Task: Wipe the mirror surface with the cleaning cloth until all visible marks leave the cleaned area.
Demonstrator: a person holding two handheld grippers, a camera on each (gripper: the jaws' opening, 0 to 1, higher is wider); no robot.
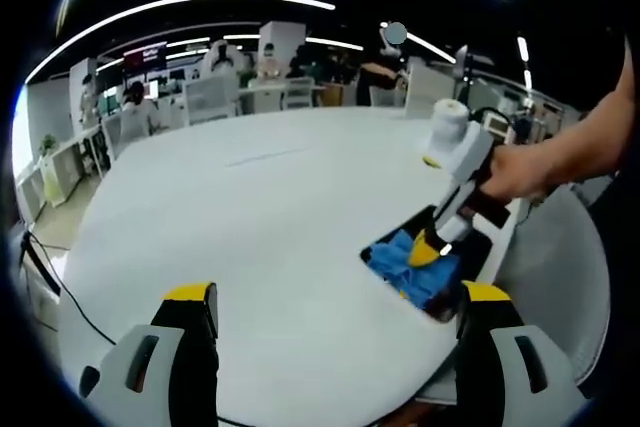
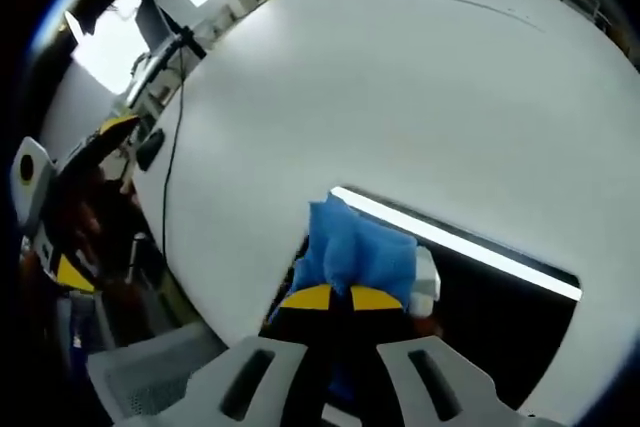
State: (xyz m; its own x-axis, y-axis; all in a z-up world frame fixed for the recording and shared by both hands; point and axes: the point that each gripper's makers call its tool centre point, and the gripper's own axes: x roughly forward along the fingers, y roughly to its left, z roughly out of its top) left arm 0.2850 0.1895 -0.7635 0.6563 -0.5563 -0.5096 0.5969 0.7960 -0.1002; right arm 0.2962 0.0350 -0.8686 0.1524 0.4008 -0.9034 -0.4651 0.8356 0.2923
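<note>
The mirror lies flat near the right edge of the white round table, its glass dark. On it sits the blue cleaning cloth, pinched by my right gripper, which a hand holds from the right. In the right gripper view, the right gripper is shut on the blue cloth and presses it on the mirror, where a bright strip of light reflects. My left gripper hovers open over the table with nothing between its fingers. It appears as the left gripper beyond the table's edge.
A white roll stands on the table behind the mirror. A black cable runs over the table edge. A grey mesh chair sits close by the mirror's side. Office desks and people fill the background.
</note>
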